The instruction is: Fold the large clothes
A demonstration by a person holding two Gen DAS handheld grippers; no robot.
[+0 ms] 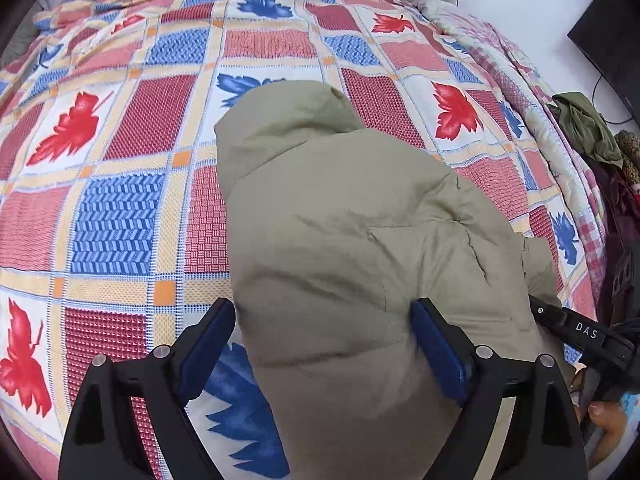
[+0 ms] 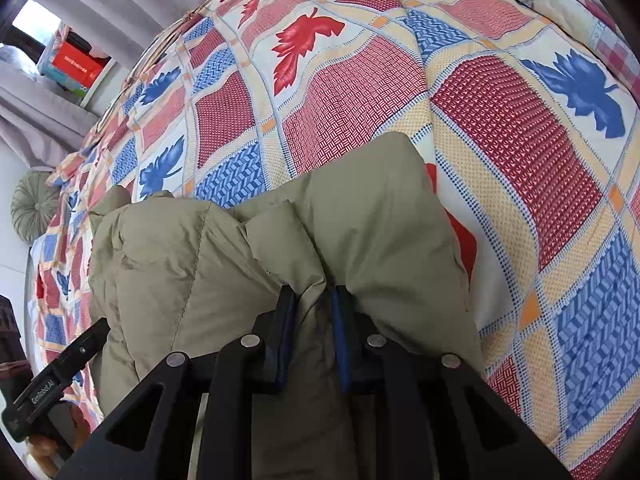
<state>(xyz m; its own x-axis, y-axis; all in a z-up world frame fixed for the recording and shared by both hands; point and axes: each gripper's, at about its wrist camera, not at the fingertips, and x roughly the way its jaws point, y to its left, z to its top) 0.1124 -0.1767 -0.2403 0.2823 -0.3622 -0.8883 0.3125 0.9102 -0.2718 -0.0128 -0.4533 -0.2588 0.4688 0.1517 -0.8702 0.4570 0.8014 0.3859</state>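
Patchwork quilt (image 1: 120,216): puffy jacket (image 1: 340,248) (olive).

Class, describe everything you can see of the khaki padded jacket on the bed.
The khaki padded jacket is puffy, quilted and matte, bunched into a folded mound on the patterned bedspread. The right gripper pinches a ridge of it between its fingers. The left gripper straddles its near end, fingers wide apart.
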